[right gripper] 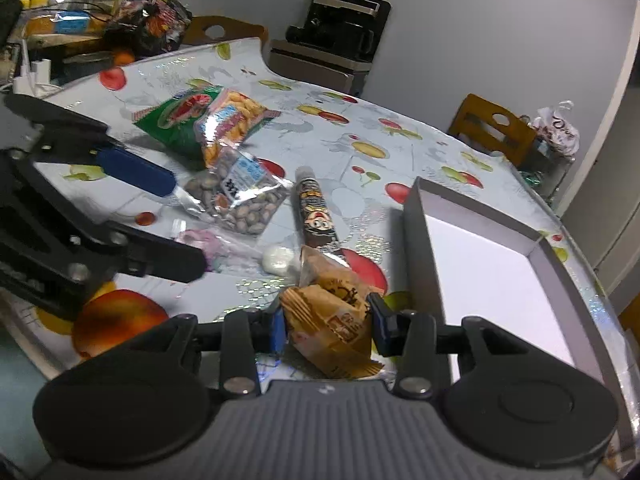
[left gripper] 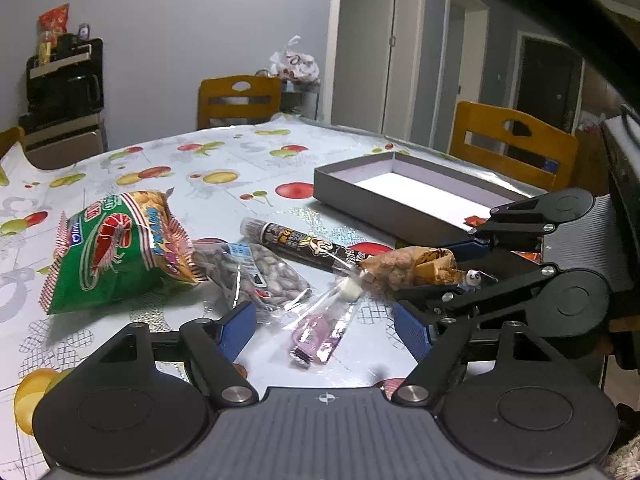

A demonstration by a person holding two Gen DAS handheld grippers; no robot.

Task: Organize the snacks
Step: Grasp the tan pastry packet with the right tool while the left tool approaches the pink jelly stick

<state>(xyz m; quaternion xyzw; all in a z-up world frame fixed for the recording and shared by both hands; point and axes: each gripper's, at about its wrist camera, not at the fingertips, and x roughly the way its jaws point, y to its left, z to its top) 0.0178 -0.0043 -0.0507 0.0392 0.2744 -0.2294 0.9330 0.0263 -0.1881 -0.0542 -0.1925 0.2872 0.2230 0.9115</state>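
Note:
My right gripper (right gripper: pixel 328 330) is shut on a tan snack packet (right gripper: pixel 332 316), its blue pads pressing both sides just left of the grey box (right gripper: pixel 420 248). The left wrist view shows that packet (left gripper: pixel 404 266) in the right gripper (left gripper: pixel 434 276), in front of the box (left gripper: pixel 360 200). My left gripper (left gripper: pixel 324 334) stands open over a pink sweet in clear wrap (left gripper: pixel 320 336), not touching it. A green shrimp-cracker bag (left gripper: pixel 116 248), a pistachio bag (left gripper: pixel 264 276) and a dark chocolate tube (left gripper: pixel 304 244) lie on the fruit-print tablecloth.
The box's white inside holds a small red item (left gripper: pixel 476 221) near its right end. Wooden chairs (left gripper: pixel 512 140) stand at the table's far edge. Bags and clutter (right gripper: pixel 152 12) crowd the table's far left corner. The left gripper (right gripper: pixel 186 226) hovers beside the pistachio bag (right gripper: pixel 240 196).

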